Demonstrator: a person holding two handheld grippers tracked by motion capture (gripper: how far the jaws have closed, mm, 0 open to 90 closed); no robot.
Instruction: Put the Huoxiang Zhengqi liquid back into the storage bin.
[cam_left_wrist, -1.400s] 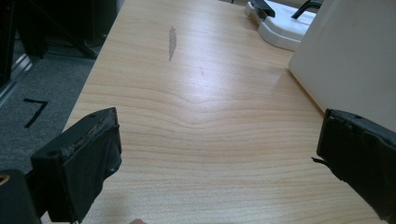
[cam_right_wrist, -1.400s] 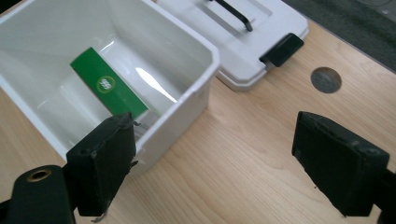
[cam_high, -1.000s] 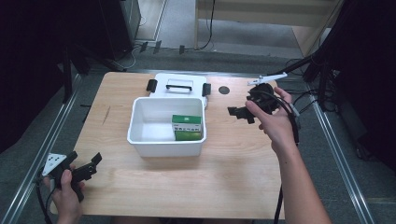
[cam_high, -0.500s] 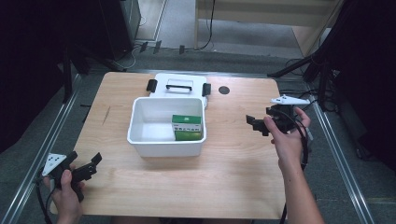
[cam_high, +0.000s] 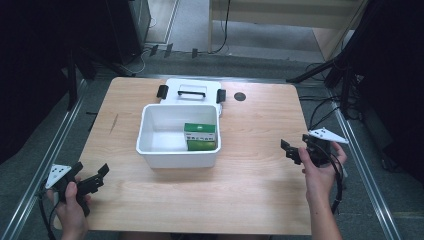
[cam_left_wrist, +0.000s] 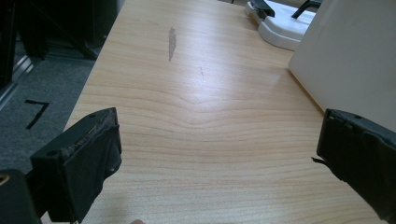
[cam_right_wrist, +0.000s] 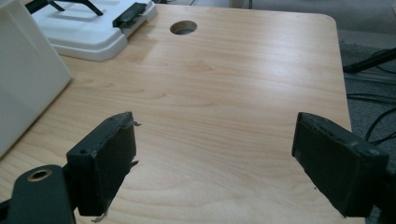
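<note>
A white bin (cam_high: 150, 150) stands mid-table with a green box (cam_high: 200, 136) inside at its right. The bin's white lid (cam_high: 192, 91), with a black handle and latches, lies flat just behind it. My left gripper (cam_high: 94, 178) is held at the table's near left corner, open and empty, well left of the bin. In the left gripper view its jaws stand wide apart over bare wood, with the bin wall (cam_left_wrist: 355, 60) at the right. My right gripper (cam_high: 289, 151) hovers at the right side, open and empty, facing the bin (cam_right_wrist: 23, 79).
A round cable hole (cam_high: 240, 96) sits in the tabletop behind and to the right of the bin. A dark scuff mark (cam_left_wrist: 171, 42) marks the wood on the left. Cables and stand legs lie on the floor off the right edge (cam_high: 325, 115).
My right gripper has moved from the back of the table near the lid toward the near right side. The left gripper has stayed where it was.
</note>
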